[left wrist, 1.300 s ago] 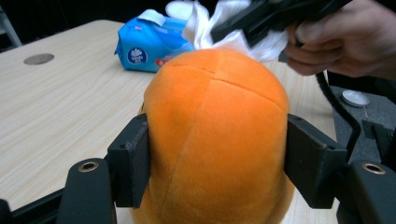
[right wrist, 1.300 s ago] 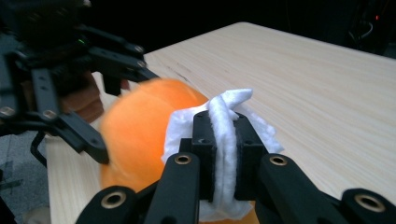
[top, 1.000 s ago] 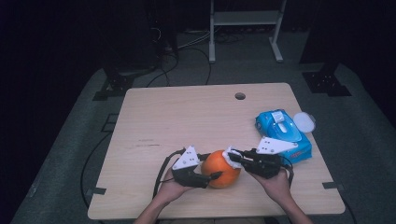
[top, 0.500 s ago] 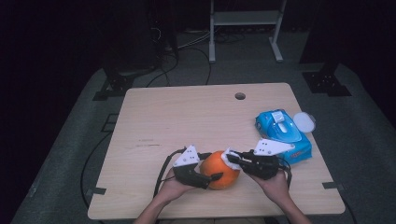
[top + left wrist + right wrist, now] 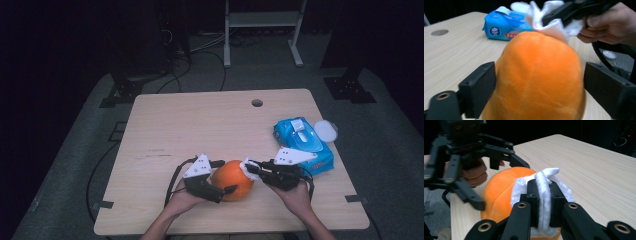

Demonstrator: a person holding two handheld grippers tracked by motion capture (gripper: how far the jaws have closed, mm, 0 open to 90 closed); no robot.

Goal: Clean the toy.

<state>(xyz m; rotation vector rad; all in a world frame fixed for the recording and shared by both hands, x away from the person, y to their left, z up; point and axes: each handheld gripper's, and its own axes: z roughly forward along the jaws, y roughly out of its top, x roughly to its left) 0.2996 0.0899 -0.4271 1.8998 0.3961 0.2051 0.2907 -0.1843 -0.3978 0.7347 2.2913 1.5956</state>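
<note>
Dark lab: lone wooden table, floor cables, equipment stands.

A pale wooden desk with a light grain stands on a grey floor mat. Near its far edge a small round hole is cut through the top. On the right side lies a blue pack of wet wipes, flat, its white flip lid upward and close to the desk's right edge. Toward the near edge, about the middle, an orange plush ball rests on the wood. The left half and the far part of the top are bare.
</note>
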